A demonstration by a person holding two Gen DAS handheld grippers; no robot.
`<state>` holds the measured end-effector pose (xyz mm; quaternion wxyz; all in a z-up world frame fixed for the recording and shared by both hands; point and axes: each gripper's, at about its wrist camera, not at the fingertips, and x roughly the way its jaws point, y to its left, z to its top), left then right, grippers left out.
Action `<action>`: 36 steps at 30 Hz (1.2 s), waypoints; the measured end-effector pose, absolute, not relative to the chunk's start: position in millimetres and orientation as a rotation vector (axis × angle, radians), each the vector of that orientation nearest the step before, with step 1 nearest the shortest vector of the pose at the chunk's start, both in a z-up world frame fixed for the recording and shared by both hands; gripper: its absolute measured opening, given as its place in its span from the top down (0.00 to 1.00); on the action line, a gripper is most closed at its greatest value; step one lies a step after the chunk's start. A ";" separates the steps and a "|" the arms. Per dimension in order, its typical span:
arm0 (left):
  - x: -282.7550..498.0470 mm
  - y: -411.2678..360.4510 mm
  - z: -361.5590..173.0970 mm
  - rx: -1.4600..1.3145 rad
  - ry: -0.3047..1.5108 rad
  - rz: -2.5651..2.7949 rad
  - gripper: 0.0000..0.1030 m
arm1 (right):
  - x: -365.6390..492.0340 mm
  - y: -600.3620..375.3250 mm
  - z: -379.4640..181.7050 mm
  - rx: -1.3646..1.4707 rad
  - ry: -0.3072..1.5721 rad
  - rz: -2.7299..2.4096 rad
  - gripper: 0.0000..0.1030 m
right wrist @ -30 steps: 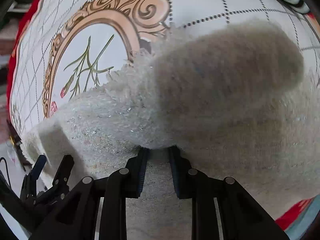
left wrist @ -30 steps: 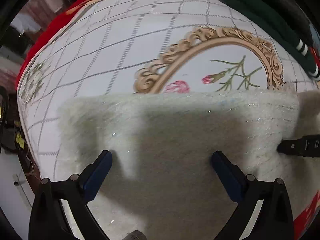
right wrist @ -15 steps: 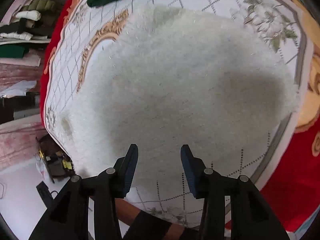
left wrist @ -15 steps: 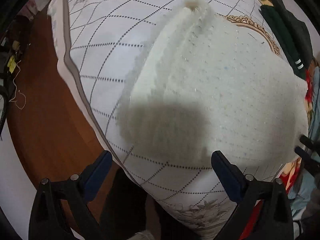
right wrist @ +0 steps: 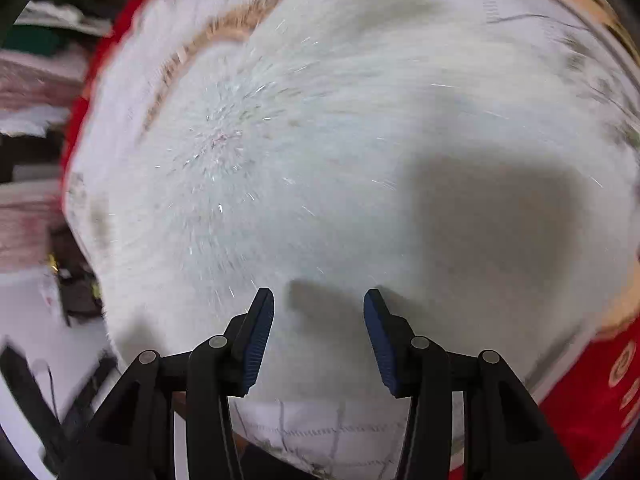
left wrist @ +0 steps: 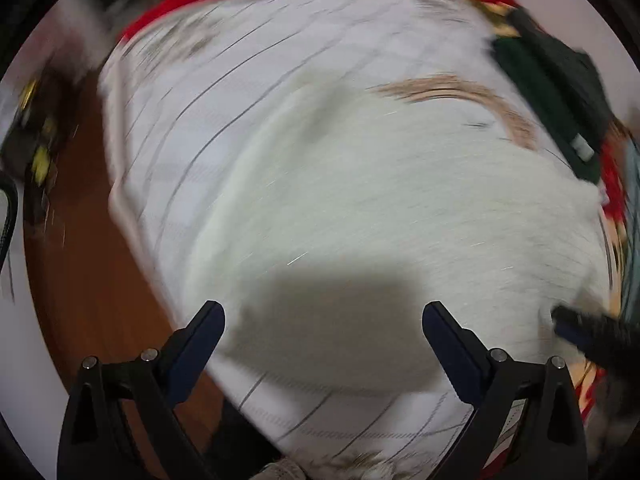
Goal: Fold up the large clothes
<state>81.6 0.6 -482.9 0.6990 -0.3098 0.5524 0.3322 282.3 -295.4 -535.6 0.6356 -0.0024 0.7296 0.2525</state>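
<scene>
Gridded bedspread (left wrist: 248, 92) carries fluffy white sweater (left wrist: 400, 208); both tongs, left (left wrist: 324, 344) & right (right wrist: 319, 336), spread, empty — blurry approach may bunch the fold.

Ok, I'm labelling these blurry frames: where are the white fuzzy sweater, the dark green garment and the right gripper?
white fuzzy sweater (left wrist: 400, 208), left wrist view, middle of its body.
dark green garment (left wrist: 556, 92), left wrist view, its folded middle.
right gripper (right wrist: 319, 300), right wrist view, between the fingertips.

I see a fuzzy white knit sweater (left wrist: 400, 208), matt with fine glinting threads, on smooth printed cloth (left wrist: 240, 80). My left gripper (left wrist: 323, 336) and right gripper (right wrist: 319, 320) look like matt black plastic with ribbed blue pads (right wrist: 256, 344) and metal pins. The floor (left wrist: 92, 280) is glossy brown wood.
</scene>
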 end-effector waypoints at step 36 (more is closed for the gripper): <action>294.0 -34.9 -560.2 -0.338 1.243 0.341 0.00 | 309.3 -427.9 -491.4 0.888 1.140 0.649 0.81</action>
